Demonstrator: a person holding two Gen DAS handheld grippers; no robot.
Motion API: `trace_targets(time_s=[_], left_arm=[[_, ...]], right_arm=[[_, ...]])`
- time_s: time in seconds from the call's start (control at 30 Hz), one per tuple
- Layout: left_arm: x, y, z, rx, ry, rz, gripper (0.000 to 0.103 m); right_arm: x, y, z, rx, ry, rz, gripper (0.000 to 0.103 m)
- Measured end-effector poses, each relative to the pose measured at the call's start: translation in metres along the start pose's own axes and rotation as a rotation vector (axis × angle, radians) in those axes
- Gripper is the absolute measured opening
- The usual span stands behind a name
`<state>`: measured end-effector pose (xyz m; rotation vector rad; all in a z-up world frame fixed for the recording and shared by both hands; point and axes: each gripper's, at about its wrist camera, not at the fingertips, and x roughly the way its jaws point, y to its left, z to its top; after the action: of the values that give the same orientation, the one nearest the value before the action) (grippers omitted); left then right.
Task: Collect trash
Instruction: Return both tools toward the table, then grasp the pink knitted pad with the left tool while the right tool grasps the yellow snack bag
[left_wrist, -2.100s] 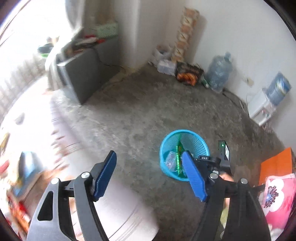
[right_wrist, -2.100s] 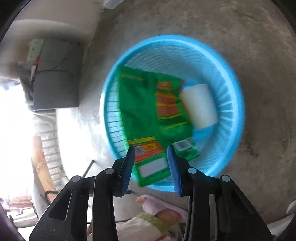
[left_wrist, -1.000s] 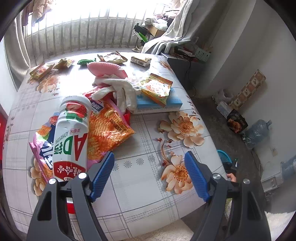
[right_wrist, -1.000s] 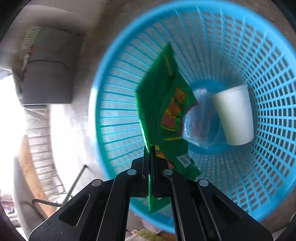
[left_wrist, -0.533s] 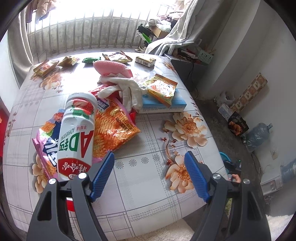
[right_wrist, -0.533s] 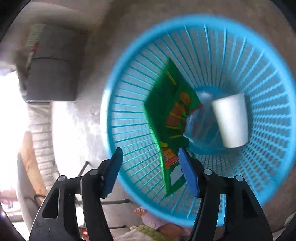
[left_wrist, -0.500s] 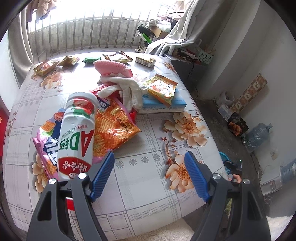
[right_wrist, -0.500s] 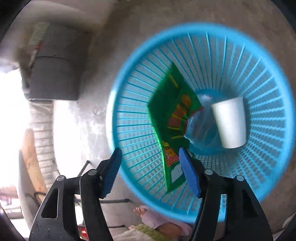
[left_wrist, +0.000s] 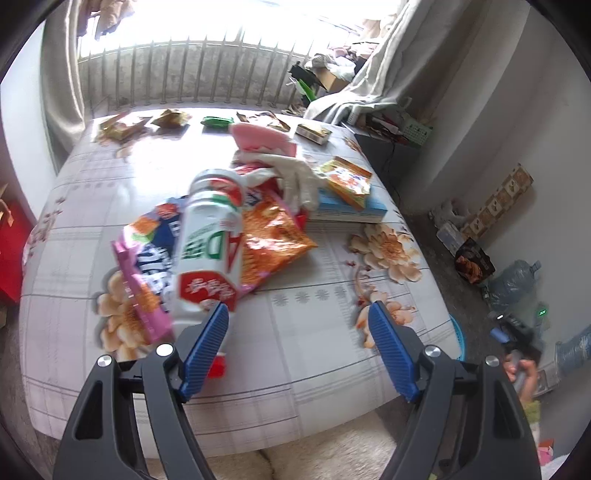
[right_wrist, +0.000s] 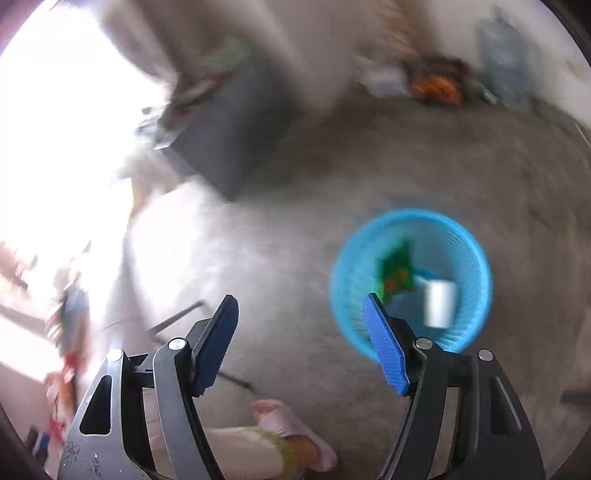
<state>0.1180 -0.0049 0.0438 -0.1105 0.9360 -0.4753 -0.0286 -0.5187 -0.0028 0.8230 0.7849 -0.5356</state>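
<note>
**Green wrapper binned; table litter outstanding**

Right gripper (right_wrist: 299, 339): jaws just opened, now wide and empty, lifted clear above the blue basket (right_wrist: 469, 236) on the floor. Green wrapper (right_wrist: 397, 271), pinched a second ago, now loose inside the basket beside a white cup (right_wrist: 439, 302). One item collected.

Left gripper (left_wrist: 297, 350): spread wide, holding nothing, above the tabletop (left_wrist: 306, 325) near its front edge. White bottle (left_wrist: 208, 243) lying on orange (left_wrist: 273, 240) and pink snack bags (left_wrist: 142, 254), just beyond left pad. Likely next pick.

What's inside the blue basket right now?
In the blue basket: a green wrapper and a white cup. The picture is blurred; anything beneath them is hidden.
</note>
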Motion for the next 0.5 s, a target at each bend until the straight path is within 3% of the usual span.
trace_targets(time_s=[0.17,0.37,0.5], left_arm=[[-0.014,0.023,-0.008,-0.043,-0.028,-0.005,0.076],[-0.026,0.052,-0.014,-0.103,-0.061,-0.016,0.076],[-0.03,0.065,-0.01,-0.128,-0.078,-0.031,0.076]], right_arm=[[-0.023,0.099,-0.011,-0.185,0.015,0.152,0.069],[-0.018,0.216,-0.035,-0.434,0.079,0.274,0.071],[-0.001,0.273,-0.048,-0.536,0.112,0.334,0.072]])
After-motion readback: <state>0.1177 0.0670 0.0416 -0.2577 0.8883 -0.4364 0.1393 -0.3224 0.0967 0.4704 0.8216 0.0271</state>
